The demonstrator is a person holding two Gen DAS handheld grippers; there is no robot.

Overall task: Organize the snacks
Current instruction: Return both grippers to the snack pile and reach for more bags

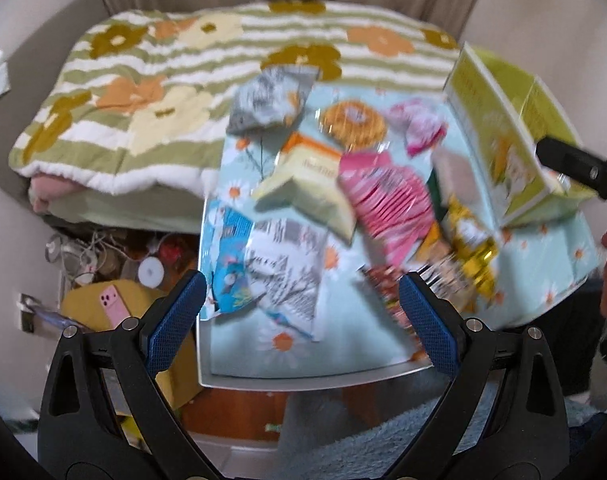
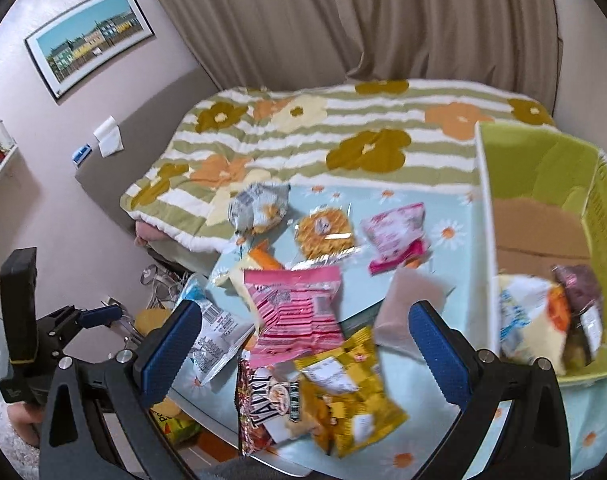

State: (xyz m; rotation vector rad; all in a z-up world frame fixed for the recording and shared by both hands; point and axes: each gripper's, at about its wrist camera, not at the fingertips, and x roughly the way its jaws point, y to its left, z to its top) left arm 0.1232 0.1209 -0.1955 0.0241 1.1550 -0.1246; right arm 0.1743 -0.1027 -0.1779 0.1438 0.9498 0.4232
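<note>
Several snack packets lie scattered on a table with a light blue daisy cloth (image 2: 431, 432). A pink striped packet (image 2: 299, 312), a yellow packet (image 2: 343, 388) and a dark red packet (image 2: 259, 400) lie nearest my right gripper (image 2: 303, 344), which is open and empty above them. A green cardboard box (image 2: 543, 184) at the right holds a few packets (image 2: 531, 316). My left gripper (image 1: 303, 312) is open and empty over the table's near edge, above a white and blue packet (image 1: 279, 276). The pink packet (image 1: 387, 200) and the box (image 1: 503, 128) show there too.
A bed with a green striped flower blanket (image 2: 323, 132) lies behind the table. Curtains (image 2: 383, 20) hang at the back. A framed picture (image 2: 87, 40) is on the left wall. Clutter and cables (image 1: 111, 256) fill the floor left of the table. The left gripper also shows at the far left of the right wrist view (image 2: 103, 316).
</note>
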